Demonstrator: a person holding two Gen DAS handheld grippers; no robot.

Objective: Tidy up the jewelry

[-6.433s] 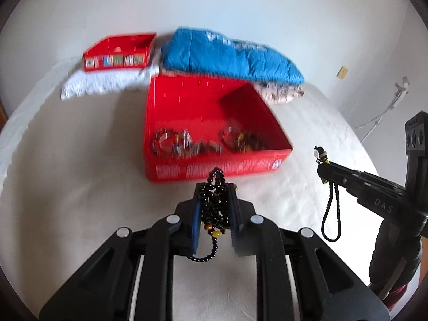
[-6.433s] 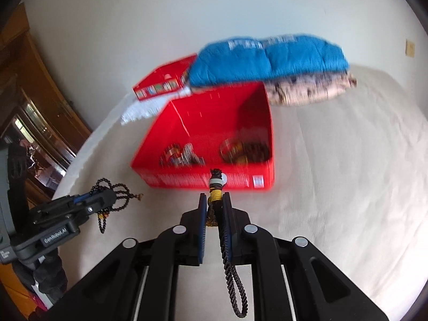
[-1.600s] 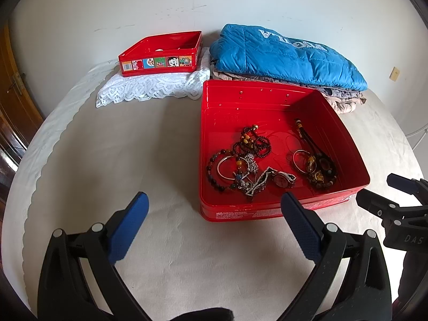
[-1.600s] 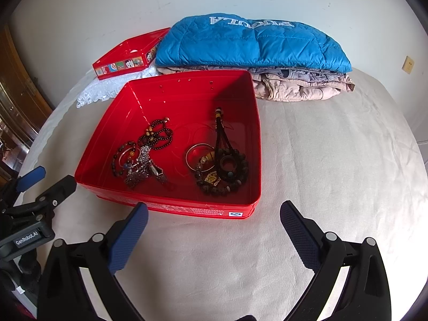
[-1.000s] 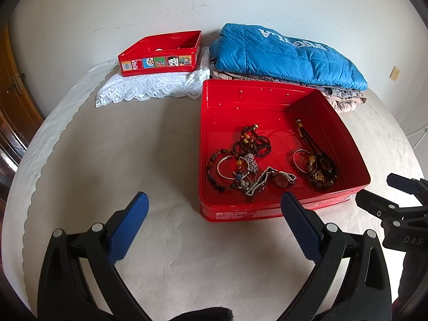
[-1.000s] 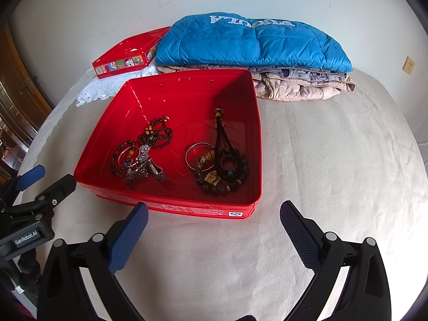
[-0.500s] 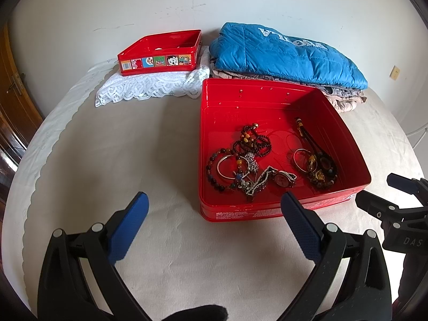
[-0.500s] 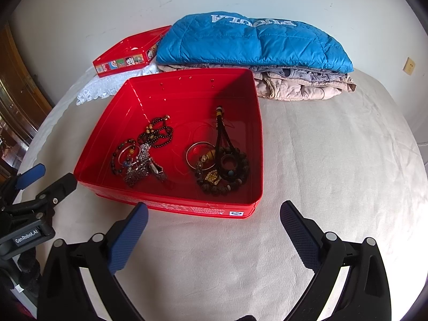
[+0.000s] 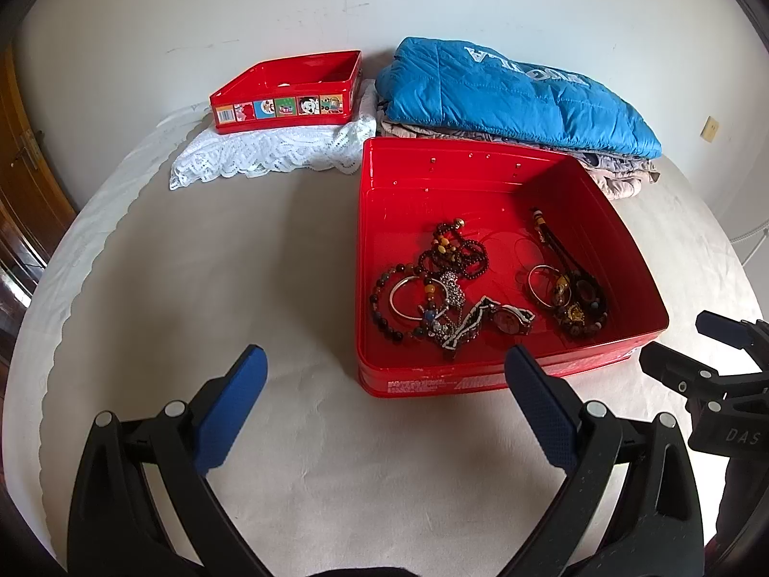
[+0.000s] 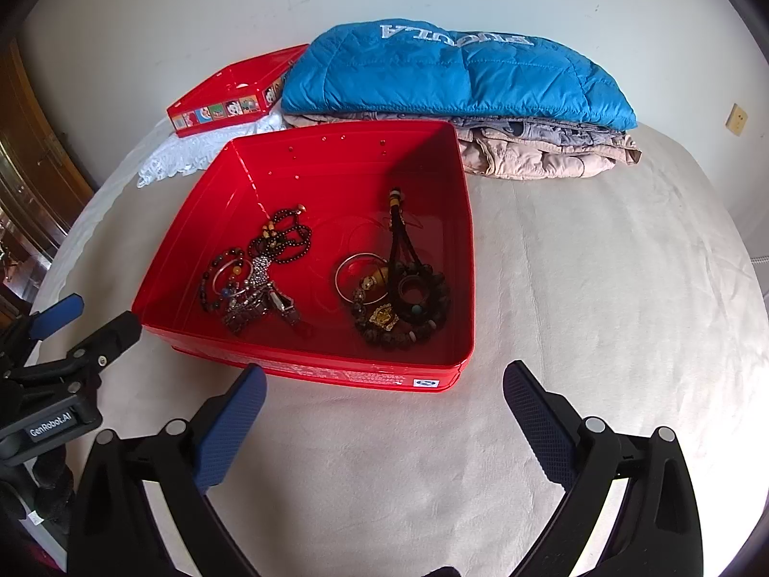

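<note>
Both the left hand-held gripper point(image 9: 382, 401) and right hand-held gripper point(image 10: 382, 413) are spread wide, empty. All the jewelry point(image 10: 327, 274) sits in the red tin point(image 10: 461, 250) mid-bed point(image 10: 601, 288). Risk looks like tangling: grab one strand and its neighbours get dragged out.

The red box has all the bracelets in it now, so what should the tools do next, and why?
Probably nothing more than pull back a little. Both the left tool and right tool are open and empty, the jewelry lies inside the red box, and no loose piece shows on the cloth around it.
</note>
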